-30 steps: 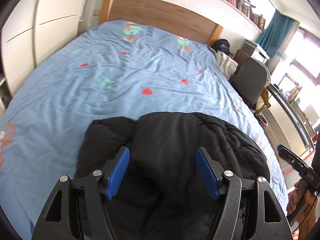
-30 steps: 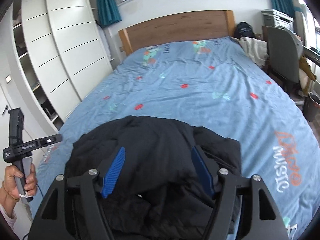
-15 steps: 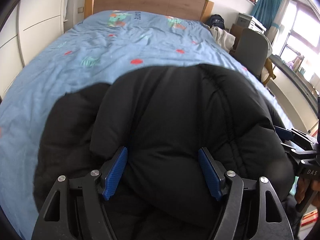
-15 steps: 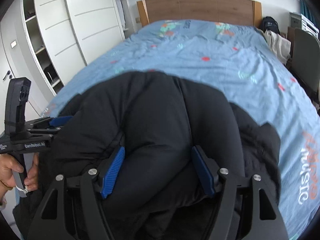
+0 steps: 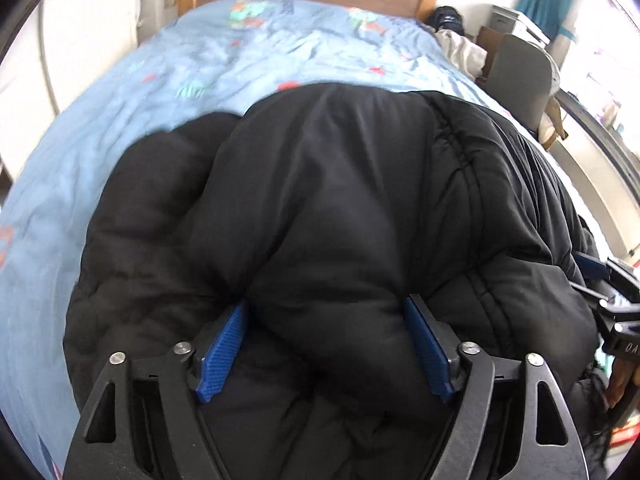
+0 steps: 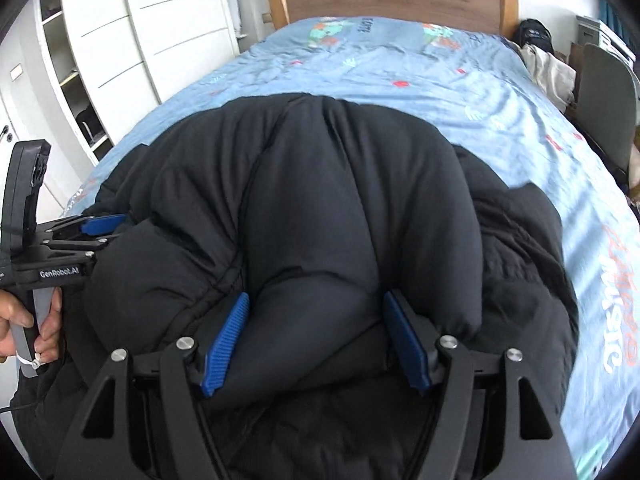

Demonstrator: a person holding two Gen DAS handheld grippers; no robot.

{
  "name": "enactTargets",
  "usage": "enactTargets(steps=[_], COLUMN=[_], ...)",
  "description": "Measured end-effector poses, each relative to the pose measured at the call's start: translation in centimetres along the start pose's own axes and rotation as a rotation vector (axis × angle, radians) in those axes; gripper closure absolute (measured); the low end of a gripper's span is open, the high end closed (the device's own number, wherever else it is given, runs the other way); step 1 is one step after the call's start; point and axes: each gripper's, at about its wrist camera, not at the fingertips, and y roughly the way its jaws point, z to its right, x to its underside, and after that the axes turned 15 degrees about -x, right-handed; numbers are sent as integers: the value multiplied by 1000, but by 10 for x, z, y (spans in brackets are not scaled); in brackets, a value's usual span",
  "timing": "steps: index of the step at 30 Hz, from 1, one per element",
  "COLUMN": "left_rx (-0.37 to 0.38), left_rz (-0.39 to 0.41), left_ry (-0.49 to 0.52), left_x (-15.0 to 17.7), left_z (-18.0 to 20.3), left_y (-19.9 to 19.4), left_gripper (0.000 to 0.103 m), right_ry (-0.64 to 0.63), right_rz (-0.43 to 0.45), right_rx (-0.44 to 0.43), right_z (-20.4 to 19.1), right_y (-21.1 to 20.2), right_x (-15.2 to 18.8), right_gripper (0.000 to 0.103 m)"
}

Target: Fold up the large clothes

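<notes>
The black puffer jacket (image 5: 332, 208) lies bunched on the bed (image 5: 200, 64), directly ahead of both; the left hand-held gripper (image 5: 326, 344), its jaws opening, and the right hand-held gripper (image 6: 316, 344) each straddle a padded fold, side by side, equally near.

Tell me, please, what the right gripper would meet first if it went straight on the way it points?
The black padded jacket: a puffy fold already sits between the right gripper fingers, with the blue bedcover beyond it.
</notes>
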Motion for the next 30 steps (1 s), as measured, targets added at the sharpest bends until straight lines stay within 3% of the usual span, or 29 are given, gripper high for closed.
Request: enactTargets(steps=[4,11,17,23,30], left_rx=[-21,-81,-86,-133,-185], left_rz=[-4,37,75,119,137], left_ry=[-4,31,-23,-45,-103], left_x=[4,29,64,107,151], left_z=[-6,-20,-56,-92,-145], left_y=[-26,-83,-131,-179,-216], left_gripper=[24,24,24,17,16], right_ry=[49,77,95,94,121], right_rz=[-40,-36,30,112,173], right_rx=[33,69,69,88,119], right_z=[-9,-36,-65,-90,-100], right_y=[-17,-66,-122,-184,-238], right_x=[4,33,66,93,127], right_gripper=[35,35,35,35,35])
